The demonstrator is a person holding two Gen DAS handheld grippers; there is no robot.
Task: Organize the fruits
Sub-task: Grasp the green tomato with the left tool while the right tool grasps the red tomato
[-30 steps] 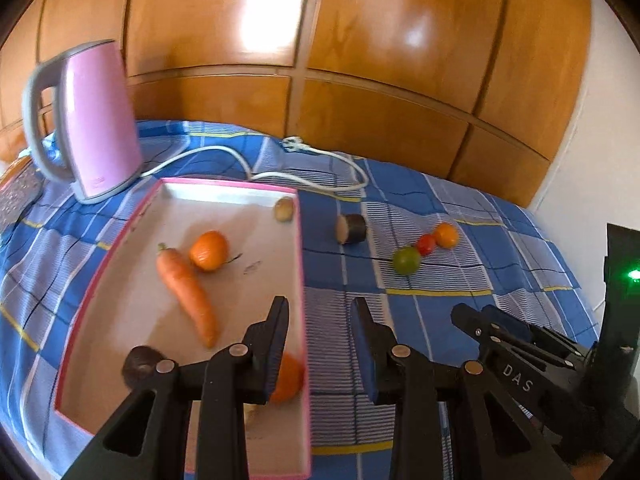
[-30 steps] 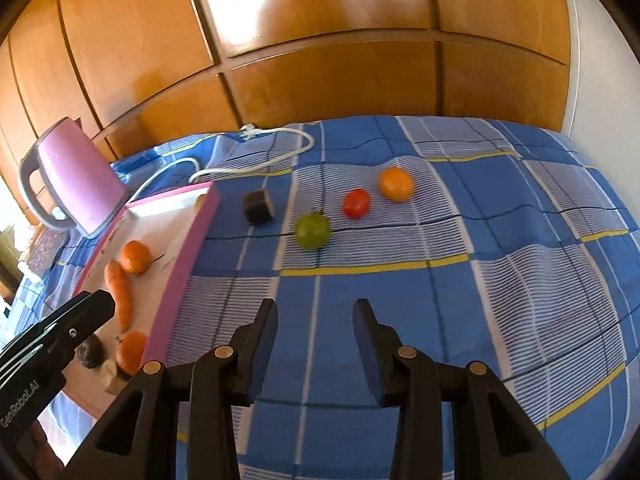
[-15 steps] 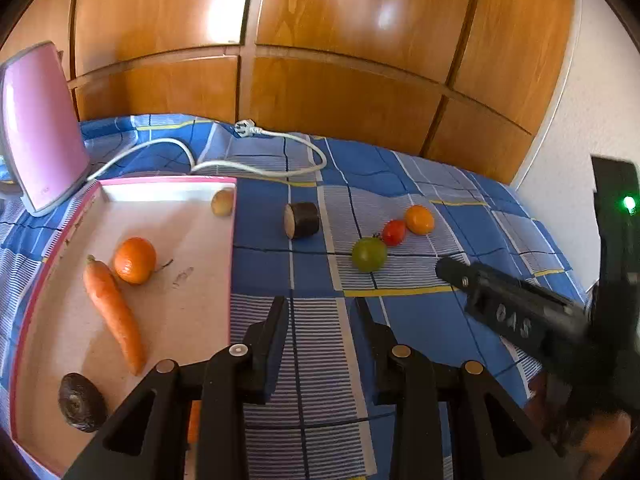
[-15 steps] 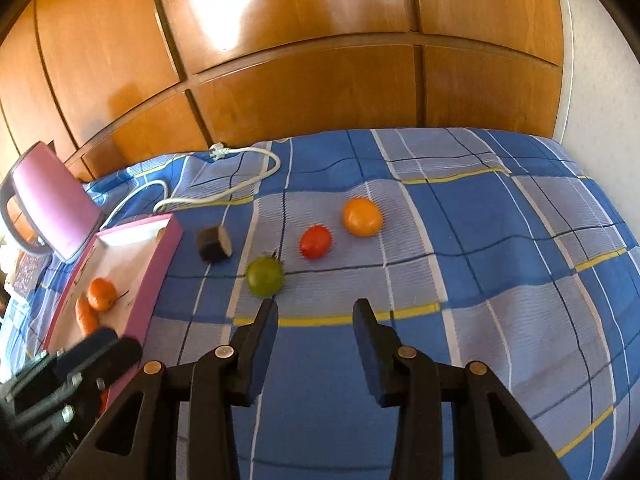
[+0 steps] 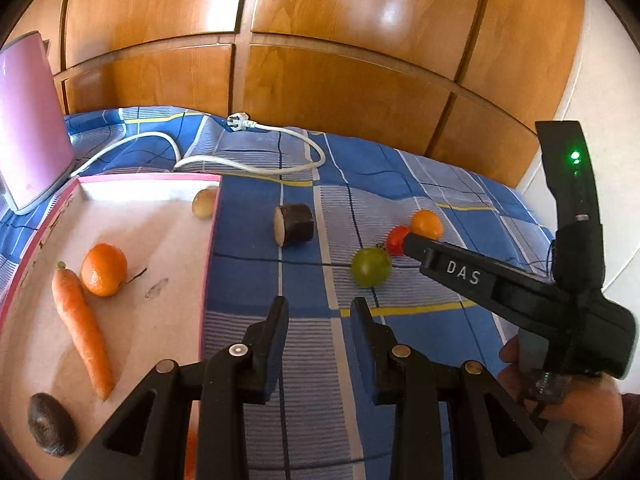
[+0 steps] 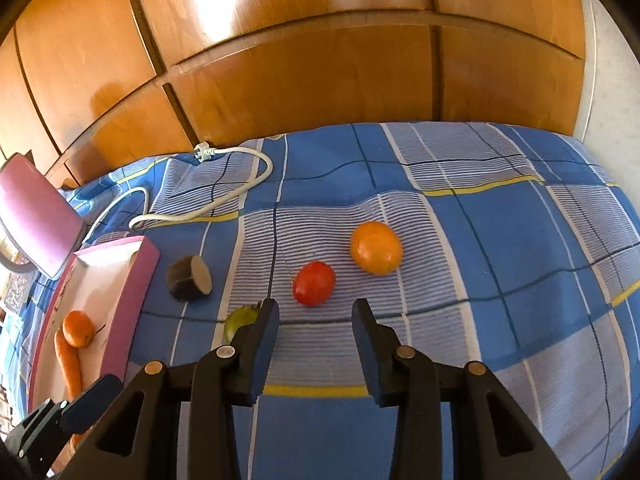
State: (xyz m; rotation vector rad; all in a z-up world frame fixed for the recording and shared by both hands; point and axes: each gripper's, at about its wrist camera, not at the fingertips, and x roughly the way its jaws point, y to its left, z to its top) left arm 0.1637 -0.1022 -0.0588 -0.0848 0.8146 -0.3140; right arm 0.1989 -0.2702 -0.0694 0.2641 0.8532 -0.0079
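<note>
Pink tray [image 5: 210, 240] holds carrot [image 5: 82, 328], orange [image 5: 104, 269], perhaps avocado [image 5: 51, 424]; both claws narrow, empty.

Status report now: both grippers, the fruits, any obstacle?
Left gripper open, empty; right gripper open, empty, near red tomato. Green tomato, orange fruit outside pink tray. No obstacle.

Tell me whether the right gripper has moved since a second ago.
Yes. In its own view the right gripper has advanced toward the red tomato, which now lies just beyond its fingertips, jaws apart and empty; earlier the tomato sat far ahead.
</note>
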